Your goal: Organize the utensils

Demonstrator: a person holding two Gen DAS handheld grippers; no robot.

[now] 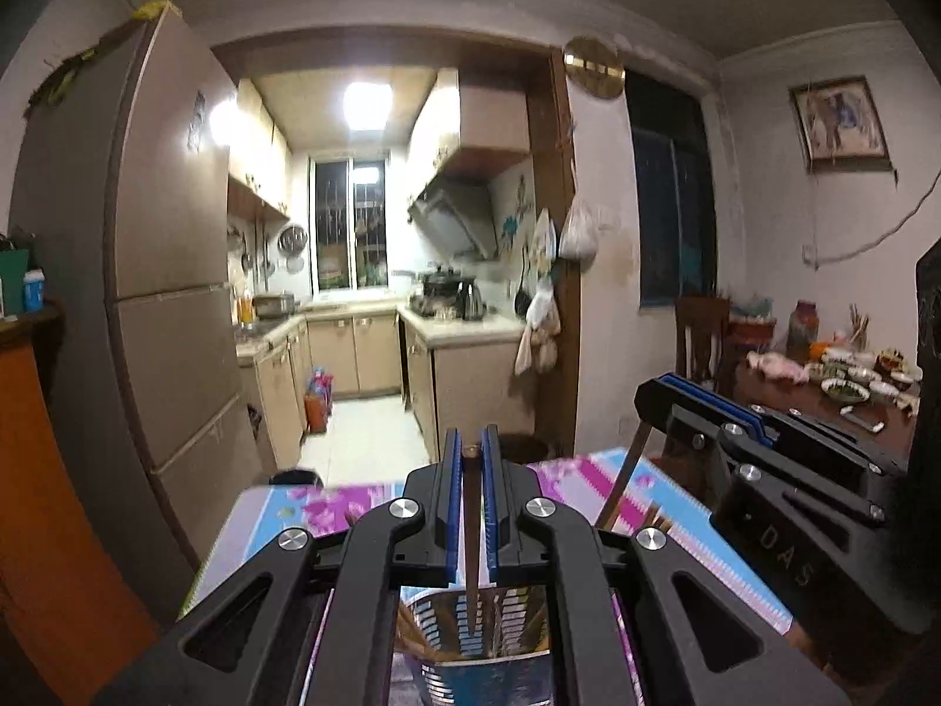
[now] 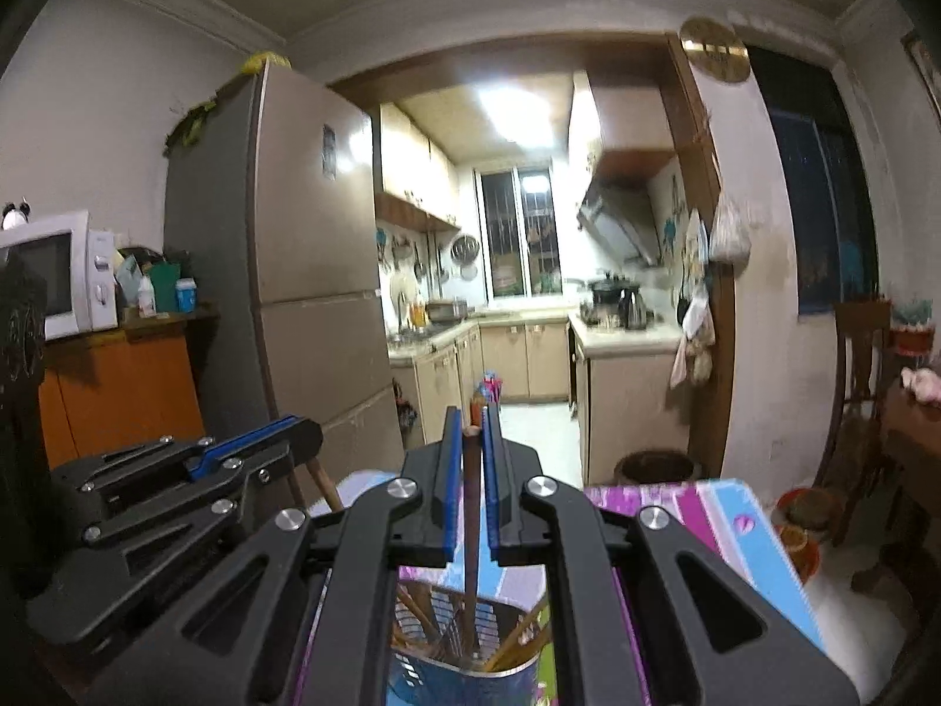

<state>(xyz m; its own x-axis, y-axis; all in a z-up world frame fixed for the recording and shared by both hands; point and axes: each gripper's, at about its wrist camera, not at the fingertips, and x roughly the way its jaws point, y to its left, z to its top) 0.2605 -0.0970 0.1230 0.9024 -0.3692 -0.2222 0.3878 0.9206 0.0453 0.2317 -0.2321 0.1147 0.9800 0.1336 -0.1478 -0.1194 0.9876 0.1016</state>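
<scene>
Two chopsticks are hanging over the holder (image 2: 464,641), one pinched in each gripper. Your left gripper (image 1: 471,459) is clamping its chopstick (image 1: 471,535), your right gripper (image 2: 472,441) its own (image 2: 471,506). They are looking light, stiff, slippery; you are gripping near the tops.

A tall fridge (image 2: 306,247) stands at the left of a kitchen doorway. Left of it, a white microwave (image 2: 56,273) sits on an orange cabinet (image 2: 117,388). Far inside the kitchen, a window (image 1: 350,223), a range hood (image 1: 456,217) and a kettle (image 1: 470,300) show. A framed picture (image 1: 841,123) hangs on the right wall.
</scene>
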